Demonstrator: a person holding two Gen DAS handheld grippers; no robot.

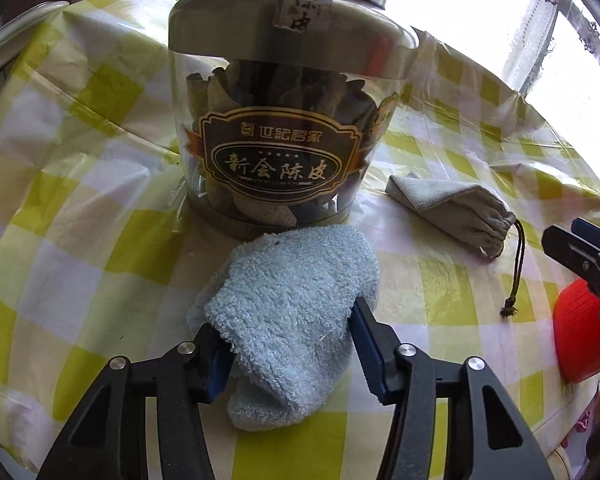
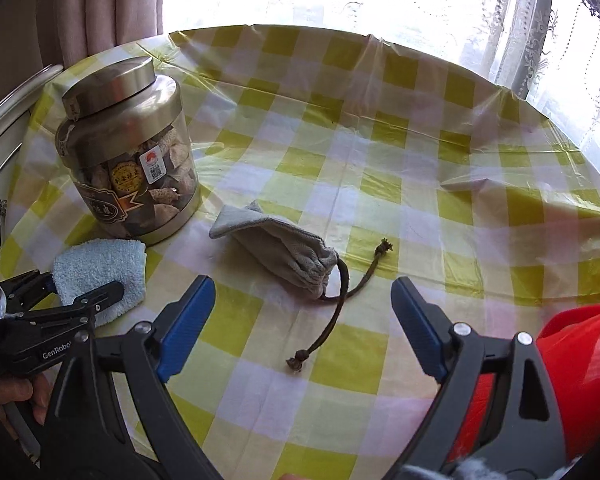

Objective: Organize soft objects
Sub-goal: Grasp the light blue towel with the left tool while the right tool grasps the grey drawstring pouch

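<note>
A folded light-blue towel (image 1: 288,320) lies on the checked tablecloth in front of a jar. My left gripper (image 1: 286,330) is around its near part, jaws apart, blue pads at both sides of the towel. Whether the pads press it I cannot tell. The towel also shows in the right wrist view (image 2: 100,272), with the left gripper (image 2: 80,300) on it. A grey drawstring pouch (image 2: 280,252) lies mid-table, cords trailing toward me. My right gripper (image 2: 302,304) is open and empty, just short of the pouch. The pouch shows in the left wrist view (image 1: 456,212) too.
A large glass jar (image 1: 284,120) with a metal lid and dried peel inside stands right behind the towel; it also shows in the right wrist view (image 2: 128,160). A red container (image 2: 580,360) sits at the table's near right. Curtains and a bright window are behind the round table (image 2: 420,160).
</note>
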